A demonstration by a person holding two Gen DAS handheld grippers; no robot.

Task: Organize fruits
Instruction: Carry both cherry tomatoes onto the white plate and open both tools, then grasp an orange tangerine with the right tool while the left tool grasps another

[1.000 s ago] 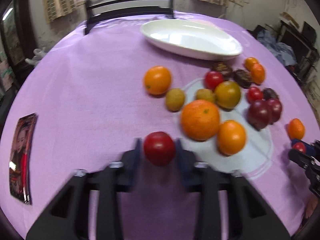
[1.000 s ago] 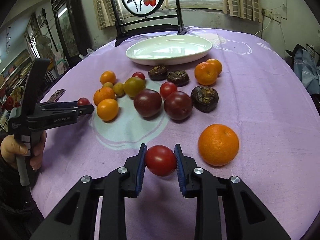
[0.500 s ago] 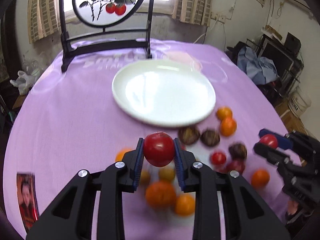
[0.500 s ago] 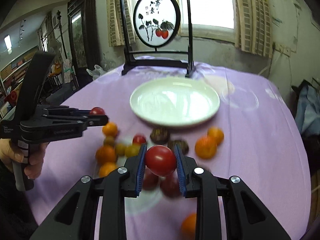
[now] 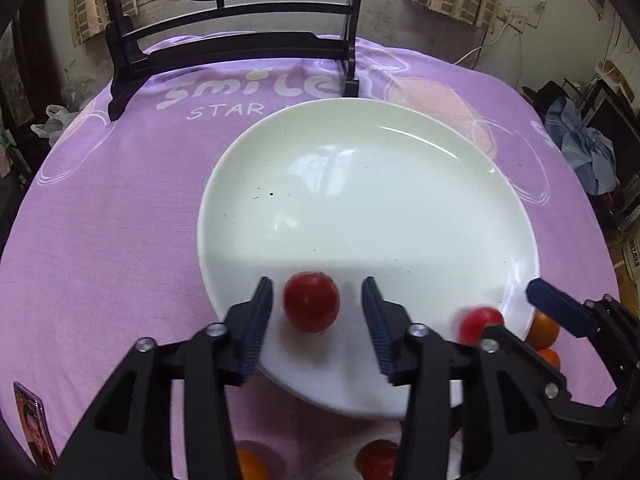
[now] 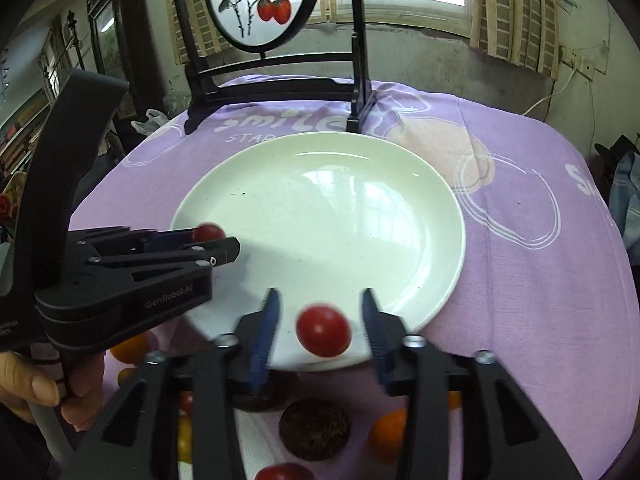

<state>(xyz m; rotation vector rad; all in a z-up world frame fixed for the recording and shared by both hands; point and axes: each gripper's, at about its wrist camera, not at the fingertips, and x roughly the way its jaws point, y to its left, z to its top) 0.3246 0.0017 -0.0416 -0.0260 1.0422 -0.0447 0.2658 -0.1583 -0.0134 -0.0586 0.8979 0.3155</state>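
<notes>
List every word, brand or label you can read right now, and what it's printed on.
"Smile" – white lettering on the purple tablecloth, beside the white round plate.
"STAR" – smaller white print below it; the rest is hidden by the plate.
"GenRobot.AI" – on the black left gripper body.
Small white print at that gripper's handle edge: cut off, unreadable.
Black characters on the round painted screen: cropped, unreadable.

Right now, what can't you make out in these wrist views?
- Right wrist: round red tomato between the open right gripper is motion-blurred; resting on the white plate or falling, unclear.
- Left wrist: orange fruit below, mostly hidden by the left gripper body.
- Left wrist: photo card cut by edge.
</notes>
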